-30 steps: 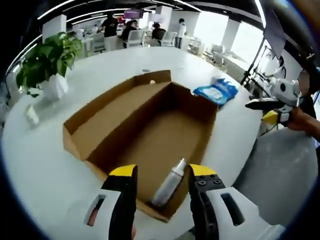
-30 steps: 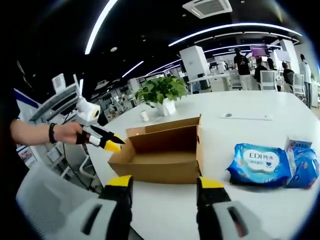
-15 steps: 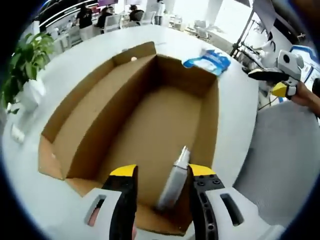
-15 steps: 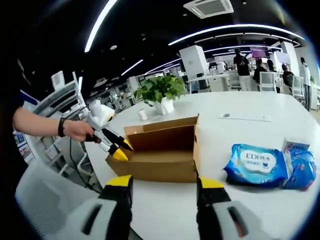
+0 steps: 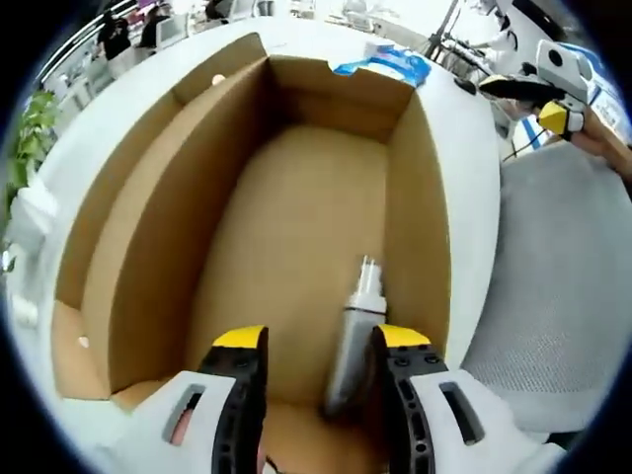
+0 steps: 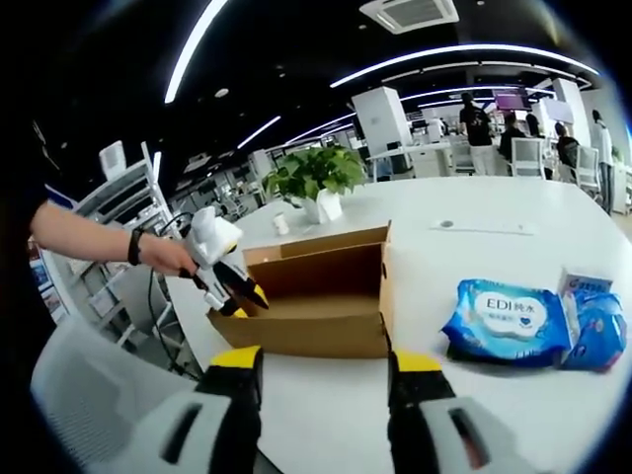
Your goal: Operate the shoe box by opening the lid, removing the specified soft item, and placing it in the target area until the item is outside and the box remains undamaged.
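The open cardboard shoe box (image 5: 296,227) has its lid folded back on the left. A silver spray bottle (image 5: 357,331) lies on the box floor by the right wall. My left gripper (image 5: 321,342) is open, low over the box's near end, and the bottle's base lies between its yellow tips, close to the right one. In the right gripper view, the left gripper (image 6: 229,281) dips into the box (image 6: 316,301) at its left end, held by a hand. My right gripper (image 6: 324,363) is open and empty, a little in front of the box. A blue wipes pack (image 6: 509,319) lies on the table, right of the box.
The box sits on a round white table (image 6: 474,247). A second blue pack (image 6: 595,326) lies beside the first. A potted plant (image 6: 316,176) stands behind the box. The right gripper (image 5: 553,91) hovers past the table edge, over a grey chair (image 5: 563,296). People sit far behind.
My left gripper has come down and forward into the box, so the bottle now lies between its tips. The right gripper has stayed nearly still.
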Demonstrator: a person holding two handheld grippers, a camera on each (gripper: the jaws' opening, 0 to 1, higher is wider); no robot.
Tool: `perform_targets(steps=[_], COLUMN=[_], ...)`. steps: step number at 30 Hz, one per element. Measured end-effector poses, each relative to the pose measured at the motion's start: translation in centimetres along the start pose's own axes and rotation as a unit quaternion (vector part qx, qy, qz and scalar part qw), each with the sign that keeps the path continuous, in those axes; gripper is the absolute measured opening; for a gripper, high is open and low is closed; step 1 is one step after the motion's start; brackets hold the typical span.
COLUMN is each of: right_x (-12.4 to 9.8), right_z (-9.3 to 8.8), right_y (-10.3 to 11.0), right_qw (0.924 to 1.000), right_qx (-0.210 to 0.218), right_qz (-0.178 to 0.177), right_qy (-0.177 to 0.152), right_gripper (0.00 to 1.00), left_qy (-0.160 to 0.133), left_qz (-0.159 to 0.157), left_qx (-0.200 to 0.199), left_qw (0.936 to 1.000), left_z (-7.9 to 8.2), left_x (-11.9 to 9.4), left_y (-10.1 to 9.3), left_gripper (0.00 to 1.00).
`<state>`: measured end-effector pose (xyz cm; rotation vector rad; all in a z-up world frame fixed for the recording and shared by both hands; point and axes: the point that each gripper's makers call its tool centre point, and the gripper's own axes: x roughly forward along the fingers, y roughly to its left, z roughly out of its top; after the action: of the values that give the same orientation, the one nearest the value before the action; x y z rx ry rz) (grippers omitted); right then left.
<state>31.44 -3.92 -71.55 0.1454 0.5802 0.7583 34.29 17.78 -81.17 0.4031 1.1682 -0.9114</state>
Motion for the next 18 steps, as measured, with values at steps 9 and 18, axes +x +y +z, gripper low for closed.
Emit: perform_targets(steps=[9,18], right_x=[0.1,0.1], right_z=[-0.2,-0.4], right_y=[0.1,0.2], right_qw=[1.0,0.9999], right_qx=[0.0,-0.002], right_qz=[0.006,0.01], right_qy=[0.006,0.01], right_gripper=[0.46,0.45], left_qy=[0.039,0.043], left_qz=[-0.007,0.027], left_qx=[0.041,0.065], left_qw=[0.9984,0.9966], left_z=[-0.2,-0.1], left_x=[0.6,0.1], left_y=[0.3,1.7], left_gripper=[0.49,0.45])
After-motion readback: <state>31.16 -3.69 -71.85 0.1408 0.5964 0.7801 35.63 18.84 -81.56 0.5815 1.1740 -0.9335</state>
